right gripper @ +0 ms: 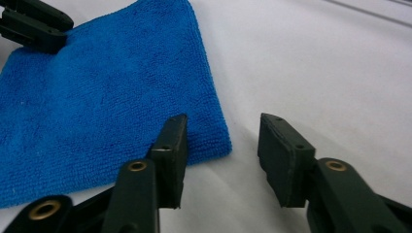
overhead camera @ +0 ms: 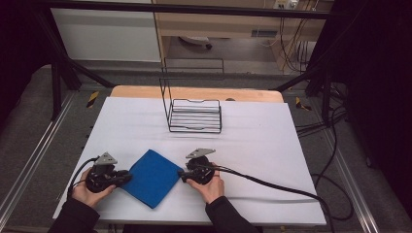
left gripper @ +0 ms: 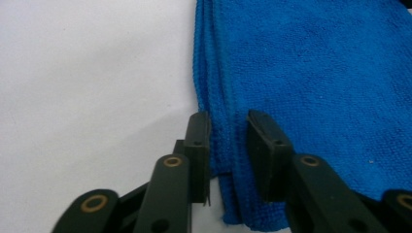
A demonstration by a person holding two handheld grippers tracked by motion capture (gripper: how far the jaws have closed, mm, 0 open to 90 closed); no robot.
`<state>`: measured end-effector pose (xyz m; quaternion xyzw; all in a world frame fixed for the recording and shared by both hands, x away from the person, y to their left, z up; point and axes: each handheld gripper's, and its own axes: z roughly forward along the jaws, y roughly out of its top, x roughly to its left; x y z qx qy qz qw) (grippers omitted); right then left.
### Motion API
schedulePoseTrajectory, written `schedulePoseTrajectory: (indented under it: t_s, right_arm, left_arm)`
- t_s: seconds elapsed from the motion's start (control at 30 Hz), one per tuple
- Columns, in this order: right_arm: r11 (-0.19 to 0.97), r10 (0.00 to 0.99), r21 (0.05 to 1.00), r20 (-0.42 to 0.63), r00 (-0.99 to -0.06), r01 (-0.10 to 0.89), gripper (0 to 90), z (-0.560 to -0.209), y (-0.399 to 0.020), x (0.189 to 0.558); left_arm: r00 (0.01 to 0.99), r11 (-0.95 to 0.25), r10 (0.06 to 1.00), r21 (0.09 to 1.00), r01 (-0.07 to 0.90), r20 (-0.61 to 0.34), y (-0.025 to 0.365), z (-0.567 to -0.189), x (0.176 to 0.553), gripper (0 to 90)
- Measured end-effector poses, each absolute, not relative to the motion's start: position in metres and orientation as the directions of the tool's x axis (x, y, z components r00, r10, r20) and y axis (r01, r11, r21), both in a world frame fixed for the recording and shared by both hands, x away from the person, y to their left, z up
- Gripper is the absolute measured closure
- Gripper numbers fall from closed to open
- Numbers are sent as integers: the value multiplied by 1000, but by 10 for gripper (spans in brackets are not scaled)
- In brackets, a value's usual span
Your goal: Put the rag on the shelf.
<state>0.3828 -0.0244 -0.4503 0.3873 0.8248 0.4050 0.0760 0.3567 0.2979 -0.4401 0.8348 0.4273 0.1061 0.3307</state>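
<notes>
left hand-held gripper: jaws narrow, straddling the folded edge of the blue cloth at its corner. a slim gap shows on both sides of the fabric ridge, so the pads aren't clamped on it. the cloth runs ahead of the jaws and off to their right; bare white tabletop sits to their left.

right hand-held gripper: jaws part open with nothing between them but tabletop. the cloth's near corner lies just beside the left jaw, and the rest of the cloth spreads ahead and to the left. the other hand-held gripper's jaws sit on the cloth's far corner, top left of the right gripper view.

high view: cloth lies flat, rotated like a diamond, directly between the left hand-held gripper and the right hand-held gripper, each tip at an opposite corner. both hands rest low on the tabletop. black wire rack stands well beyond both, toward the far edge.
</notes>
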Motion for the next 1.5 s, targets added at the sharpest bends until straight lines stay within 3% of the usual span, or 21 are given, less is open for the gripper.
schedulePoseTrajectory:
  t_s: [0.4, 0.7, 0.77, 0.9, 1.07, 1.33, 1.5]
  right_arm:
    - [336, 701, 700, 262, -664, 631, 795, -455, -19, 385]
    - [291, 722, 733, 254, -644, 615, 667, -443, -22, 388]
    - [336, 735, 724, 199, -649, 602, 652, -447, -17, 389]
    - [346, 728, 707, 212, -652, 617, 685, -452, -14, 386]
    - [336, 735, 684, 239, -634, 648, 840, -452, -9, 382]
    - [339, 718, 691, 248, -650, 639, 864, -435, -21, 388]
    - [383, 725, 685, 193, -662, 620, 864, -415, -35, 396]
  left_arm:
    - [592, -390, 796, 639, 663, -128, 298, -440, 356, 803]
    - [599, -397, 792, 645, 652, -118, 297, -439, 355, 804]
    - [602, -397, 789, 648, 650, -121, 298, -439, 354, 799]
    - [602, -394, 788, 647, 653, -127, 298, -440, 354, 798]
    - [586, -378, 799, 645, 664, -136, 298, -440, 354, 810]
    - [583, -341, 791, 658, 671, -184, 292, -437, 349, 833]
    - [601, -340, 773, 666, 664, -205, 273, -438, 343, 829]
